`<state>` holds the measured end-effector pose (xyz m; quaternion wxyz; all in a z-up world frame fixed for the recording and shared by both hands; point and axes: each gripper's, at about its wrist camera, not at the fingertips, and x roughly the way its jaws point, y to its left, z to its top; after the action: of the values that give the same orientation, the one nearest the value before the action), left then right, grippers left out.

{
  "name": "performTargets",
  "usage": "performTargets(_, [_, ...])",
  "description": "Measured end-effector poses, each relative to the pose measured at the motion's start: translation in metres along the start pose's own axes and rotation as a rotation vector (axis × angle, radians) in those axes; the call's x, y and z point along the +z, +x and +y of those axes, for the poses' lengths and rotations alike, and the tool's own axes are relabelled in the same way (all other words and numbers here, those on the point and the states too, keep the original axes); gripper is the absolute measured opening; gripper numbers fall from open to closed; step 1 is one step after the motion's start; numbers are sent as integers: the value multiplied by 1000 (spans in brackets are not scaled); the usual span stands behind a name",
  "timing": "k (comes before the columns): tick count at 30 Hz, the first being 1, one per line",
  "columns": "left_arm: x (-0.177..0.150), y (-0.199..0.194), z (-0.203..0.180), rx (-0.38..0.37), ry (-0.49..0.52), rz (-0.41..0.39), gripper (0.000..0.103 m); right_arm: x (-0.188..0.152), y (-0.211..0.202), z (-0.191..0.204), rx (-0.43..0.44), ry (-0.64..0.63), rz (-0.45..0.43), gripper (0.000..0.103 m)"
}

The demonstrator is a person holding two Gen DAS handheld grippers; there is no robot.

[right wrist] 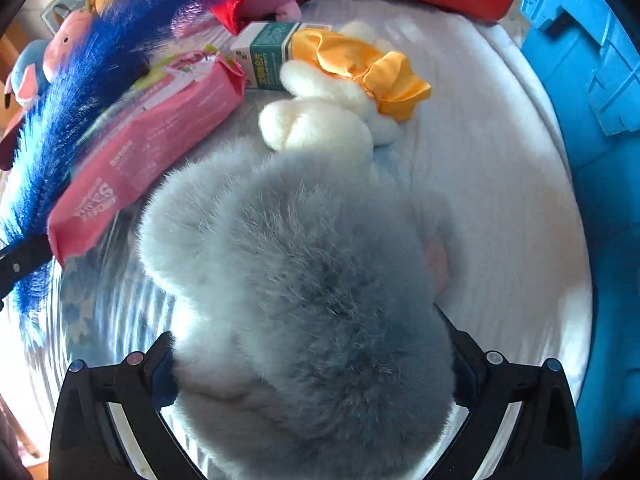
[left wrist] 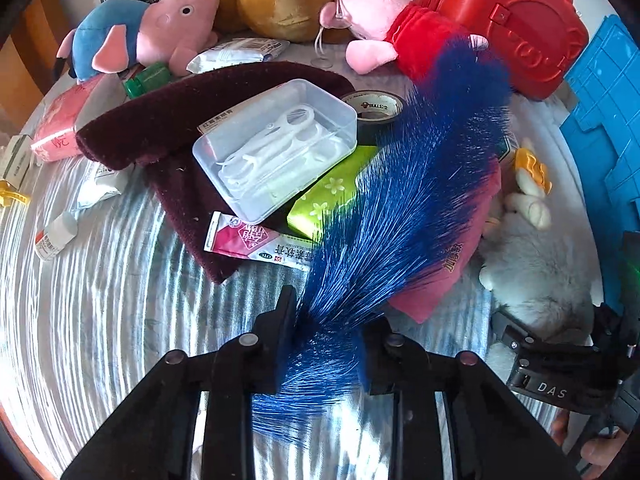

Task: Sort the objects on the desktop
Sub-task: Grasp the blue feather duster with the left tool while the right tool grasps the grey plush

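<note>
A long blue bristly duster [left wrist: 420, 184] lies across the pile, and its narrow end runs between the fingers of my left gripper [left wrist: 331, 330], which is shut on it. In the right wrist view the same duster [right wrist: 80, 80] sweeps along the left edge. A grey fluffy plush toy [right wrist: 304, 280] with white paws and a yellow ruffle fills the gap of my right gripper [right wrist: 312, 364]. Its jaws stand wide, one on each side of the toy, with fur brushing both pads. From the left wrist the grey plush [left wrist: 536, 272] and the right gripper [left wrist: 560, 364] show at the lower right.
On the striped cloth lie a clear plastic box [left wrist: 276, 144], a maroon cloth [left wrist: 160, 120], a black tape roll [left wrist: 378, 110], a green tissue pack [left wrist: 332, 192] and a pink packet [right wrist: 148, 148]. Pig plush toys, a red bag [left wrist: 512, 20] and a blue crate [left wrist: 600, 120] line the back and right.
</note>
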<state>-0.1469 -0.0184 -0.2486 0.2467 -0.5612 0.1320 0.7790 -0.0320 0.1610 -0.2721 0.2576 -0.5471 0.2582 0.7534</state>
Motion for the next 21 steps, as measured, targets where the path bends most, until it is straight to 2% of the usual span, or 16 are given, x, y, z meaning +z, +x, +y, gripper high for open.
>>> performTargets(4, [-2,-1,-2,33,27,-25,26,0,-3,-7,23,43,14,103])
performTargets(7, [-2,-9,-3,34,36,-47,25,-1,-14,-13,89,76,-35,89])
performTargets(8, [-3,-13,-5,34,42,-56,24,-2,-17,-11,91,65,-48,78])
performTargets(11, [-7,-30,-10,19,52,-84,22,-4,-19,-9,106,64,-55,58])
performTargets(13, [-9,-47,-13,8,56,-119,21,-7,-24,-12,155,94,-57,52])
performTargets(17, [-8,-84,-20,9,77,-215,16,-15,-53,-15,213,127,-138,45])
performTargets(21, [-9,-123,-27,-7,82,-309,13,-23,-98,-2,251,107,-248,42])
